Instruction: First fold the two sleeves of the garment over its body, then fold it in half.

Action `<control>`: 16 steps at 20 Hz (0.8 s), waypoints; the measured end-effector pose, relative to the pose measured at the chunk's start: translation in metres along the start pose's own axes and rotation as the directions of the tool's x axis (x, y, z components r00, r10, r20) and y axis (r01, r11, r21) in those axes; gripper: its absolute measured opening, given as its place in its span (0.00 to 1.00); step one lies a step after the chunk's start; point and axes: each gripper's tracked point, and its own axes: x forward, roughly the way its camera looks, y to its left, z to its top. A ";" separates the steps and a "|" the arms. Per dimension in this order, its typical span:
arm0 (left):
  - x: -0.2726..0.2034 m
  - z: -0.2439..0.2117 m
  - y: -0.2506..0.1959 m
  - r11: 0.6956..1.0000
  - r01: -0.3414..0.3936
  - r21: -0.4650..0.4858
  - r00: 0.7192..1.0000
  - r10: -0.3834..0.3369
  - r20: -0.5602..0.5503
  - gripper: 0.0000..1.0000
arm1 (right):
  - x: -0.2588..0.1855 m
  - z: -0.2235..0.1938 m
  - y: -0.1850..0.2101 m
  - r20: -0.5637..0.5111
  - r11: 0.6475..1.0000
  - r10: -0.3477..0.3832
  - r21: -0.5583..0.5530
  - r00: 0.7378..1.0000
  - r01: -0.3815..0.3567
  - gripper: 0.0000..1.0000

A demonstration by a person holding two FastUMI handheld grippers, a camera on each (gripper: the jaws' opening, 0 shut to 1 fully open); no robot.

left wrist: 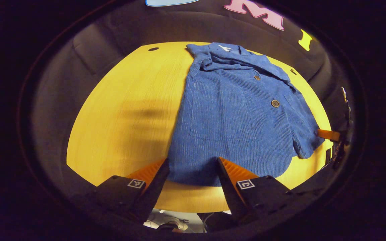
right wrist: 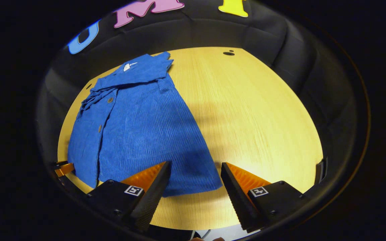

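Across the frame's middle lies the blue garment (left wrist: 236, 120), sleeves seemingly folded; my left gripper (left wrist: 193, 174) and right gripper (right wrist: 195, 177) gape wide, empty, above its hem for halving.

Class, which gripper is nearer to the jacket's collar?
Neither clearly. The left gripper and right gripper both hover open over the jacket's bottom hem, opposite the collar.

No legible text on anything
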 end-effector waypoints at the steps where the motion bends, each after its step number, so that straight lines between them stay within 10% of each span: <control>1: 0.001 -0.002 0.002 1.000 -0.010 0.025 1.000 0.010 -0.006 0.82 | -0.001 0.003 -0.001 0.020 1.000 -0.010 -0.006 1.000 0.010 0.99; 5: 0.003 0.001 0.000 0.995 -0.017 0.098 1.000 0.016 0.002 0.76 | 0.002 -0.006 -0.002 0.011 0.991 -0.032 -0.127 0.999 0.033 0.98; 9: 0.005 0.004 0.004 0.999 -0.052 0.004 0.998 0.052 0.022 0.39 | 0.005 -0.003 0.010 -0.009 0.993 -0.012 -0.115 1.000 0.011 0.80; 13: 0.008 0.001 -0.001 0.998 -0.059 -0.033 0.996 0.061 0.066 0.11 | 0.005 -0.004 0.023 0.018 0.988 0.007 -0.153 1.000 -0.005 0.12; 16: 0.004 -0.002 -0.018 1.000 0.009 -0.022 0.997 -0.007 0.073 0.02 | 0.006 -0.005 0.025 0.018 0.981 0.035 -0.190 0.999 -0.031 0.06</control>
